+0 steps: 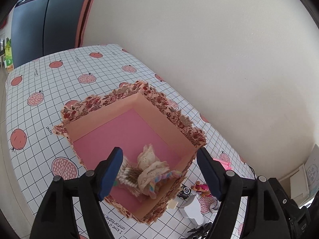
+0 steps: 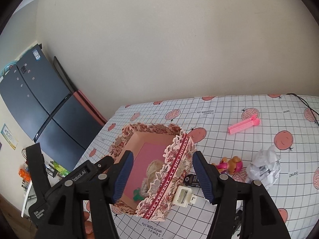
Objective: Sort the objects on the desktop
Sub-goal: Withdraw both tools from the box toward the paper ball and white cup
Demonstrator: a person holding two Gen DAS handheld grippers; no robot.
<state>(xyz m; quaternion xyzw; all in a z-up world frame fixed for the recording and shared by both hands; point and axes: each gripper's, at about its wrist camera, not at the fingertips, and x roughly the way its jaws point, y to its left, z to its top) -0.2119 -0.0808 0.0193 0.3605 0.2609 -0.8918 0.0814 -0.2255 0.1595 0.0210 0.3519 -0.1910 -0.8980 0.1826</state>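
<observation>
The floral-printed cardboard box with a pink floor (image 1: 127,131) sits on the worktop covered by a grid-and-pomegranate cloth (image 1: 49,91), and serves as the landmark. Inside it, at the corner nearest the cameras, lie a bundle of cotton swabs (image 1: 127,177), a cream lace scrap (image 1: 149,163) and a pastel twisted rope (image 1: 159,181).

The left gripper (image 1: 159,176) hangs over that corner, jaws spread wide and holding nothing. The right gripper (image 2: 162,176) hovers above the box's near wall, jaws equally wide and empty.

Outside the box, just beside its right wall, are a cream plastic clip (image 2: 184,196) and a small black toy car (image 2: 192,179); farther right stand a pink-and-brown puppy figure (image 2: 231,164) and a crumpled white paper ball (image 2: 263,167), with a pink plastic bag clip (image 2: 244,126) well beyond.

Judging by this, the next pickup suits the right gripper: drop toward the cream clip, straddle its short sides, close squarely, then lift clear of the scalloped rim before releasing inside.
</observation>
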